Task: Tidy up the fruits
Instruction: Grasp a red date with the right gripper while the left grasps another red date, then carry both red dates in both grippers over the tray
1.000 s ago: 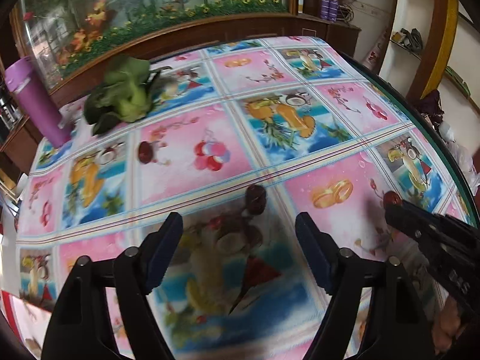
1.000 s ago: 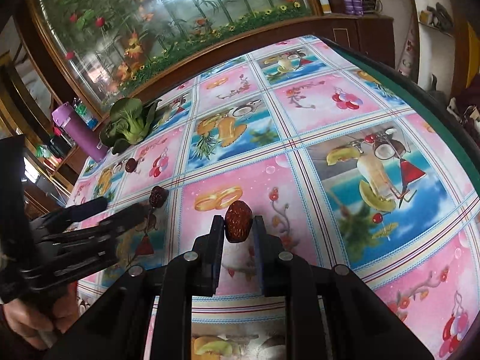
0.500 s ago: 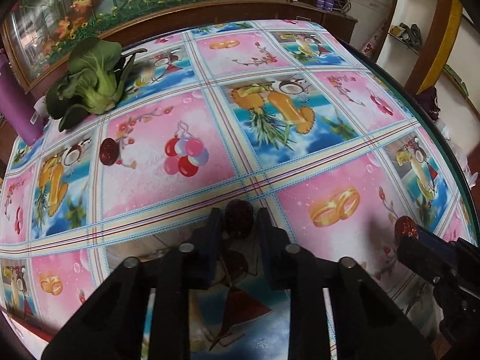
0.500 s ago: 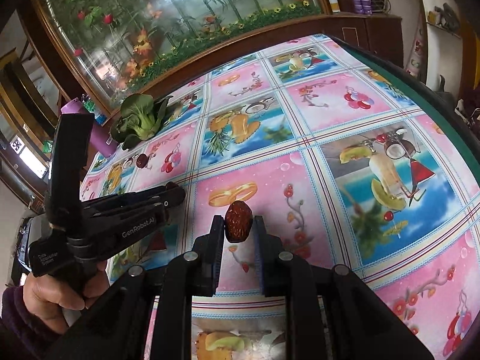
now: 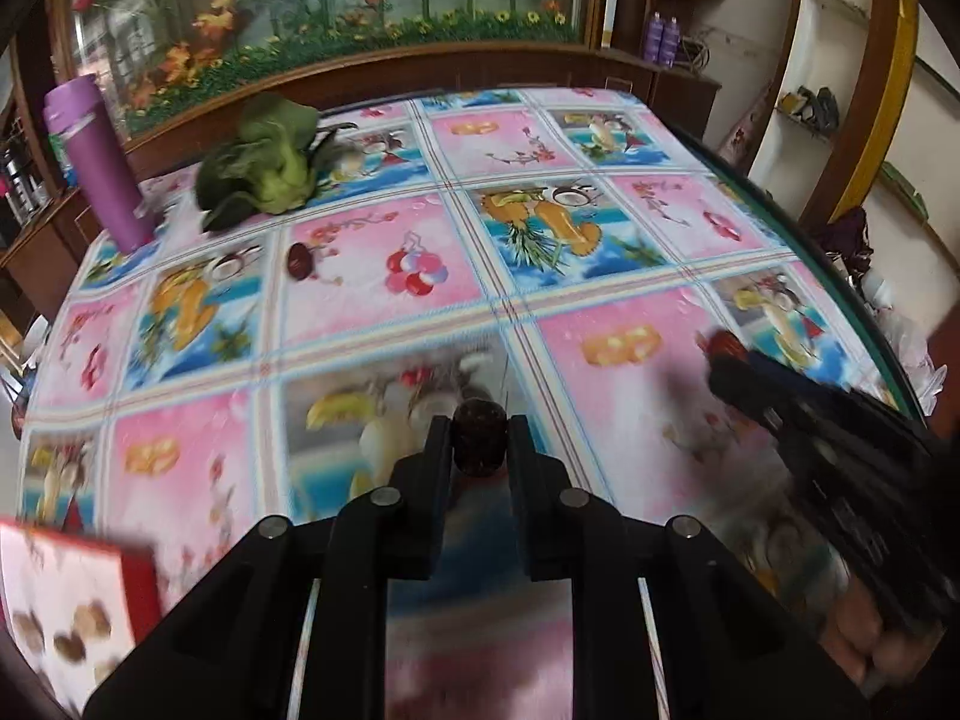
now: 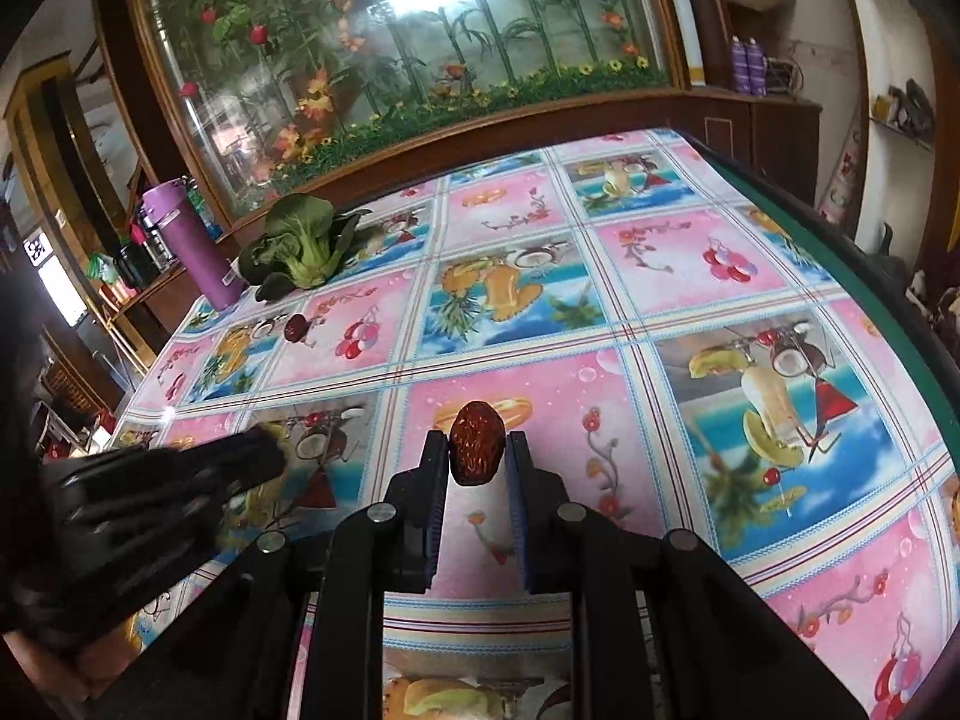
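Note:
My left gripper (image 5: 479, 441) is shut on a dark red date (image 5: 478, 435) and holds it above the patterned tablecloth (image 5: 360, 312). A second, wrinkled red date (image 6: 474, 443) is clamped in my shut right gripper (image 6: 475, 450). A third date (image 5: 298, 262) lies loose on the cloth near the far left, also seen from the right wrist as the loose date (image 6: 294, 327). In the left wrist view the right gripper (image 5: 729, 357) enters from the right with its date at the tip. In the right wrist view the left gripper (image 6: 264, 450) comes in blurred from the left.
A green bok choy (image 5: 264, 171) lies at the far left of the table beside a tall purple bottle (image 5: 99, 165). A red-edged box (image 5: 66, 606) shows at the near left corner. A wooden ledge with a planted glass case (image 6: 390, 60) backs the table. The green table edge (image 6: 840, 252) runs along the right.
My left gripper went from open around a date on the cloth to shut on it, then lifted and drew back toward the near edge. The right gripper kept holding its date.

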{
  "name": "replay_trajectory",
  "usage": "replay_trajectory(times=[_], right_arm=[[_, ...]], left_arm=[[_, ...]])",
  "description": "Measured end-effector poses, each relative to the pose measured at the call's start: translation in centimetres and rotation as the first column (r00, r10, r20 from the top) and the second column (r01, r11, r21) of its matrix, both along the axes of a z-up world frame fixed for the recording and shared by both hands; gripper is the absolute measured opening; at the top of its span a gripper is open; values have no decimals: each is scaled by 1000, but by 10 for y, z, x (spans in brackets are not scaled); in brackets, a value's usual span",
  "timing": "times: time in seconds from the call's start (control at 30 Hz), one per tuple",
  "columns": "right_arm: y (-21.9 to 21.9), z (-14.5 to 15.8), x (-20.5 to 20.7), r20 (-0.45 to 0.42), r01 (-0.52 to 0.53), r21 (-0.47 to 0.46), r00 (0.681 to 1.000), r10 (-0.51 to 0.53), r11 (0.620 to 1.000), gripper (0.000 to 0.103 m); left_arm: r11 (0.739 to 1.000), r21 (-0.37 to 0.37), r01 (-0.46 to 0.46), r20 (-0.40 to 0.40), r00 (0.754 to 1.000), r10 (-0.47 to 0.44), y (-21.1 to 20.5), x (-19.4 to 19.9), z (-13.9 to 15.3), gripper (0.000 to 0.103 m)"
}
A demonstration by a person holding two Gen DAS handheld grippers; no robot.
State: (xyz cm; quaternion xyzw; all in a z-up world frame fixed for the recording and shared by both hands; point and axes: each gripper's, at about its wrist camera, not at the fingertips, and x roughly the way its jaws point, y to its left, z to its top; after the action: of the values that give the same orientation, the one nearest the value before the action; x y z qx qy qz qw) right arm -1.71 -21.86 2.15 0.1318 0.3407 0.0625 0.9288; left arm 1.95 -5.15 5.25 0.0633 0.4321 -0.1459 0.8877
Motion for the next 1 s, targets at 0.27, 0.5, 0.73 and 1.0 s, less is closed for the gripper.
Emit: replay_trajectory(times=[0.27,0.5,0.73,1.0], right_arm=[[44,2,-15,28,-131,-1,991,131,991,17],[165,11,-42,6,-428,53,904,428,902,17],[256,14,-72,-13,-605,47,795,607,794,17],[297,-8,-76,-82,-635,-52,772,630,771,17]], left_arm=[[997,-21,-69,110,991,71,74,-119,27,20],[937,-22,-349,149,926,348,191,-181,28,20],[884,26,-467,188,870,455,235,-199,18,20],[865,55,-498,151,861,486,242,-191,-5,20]])
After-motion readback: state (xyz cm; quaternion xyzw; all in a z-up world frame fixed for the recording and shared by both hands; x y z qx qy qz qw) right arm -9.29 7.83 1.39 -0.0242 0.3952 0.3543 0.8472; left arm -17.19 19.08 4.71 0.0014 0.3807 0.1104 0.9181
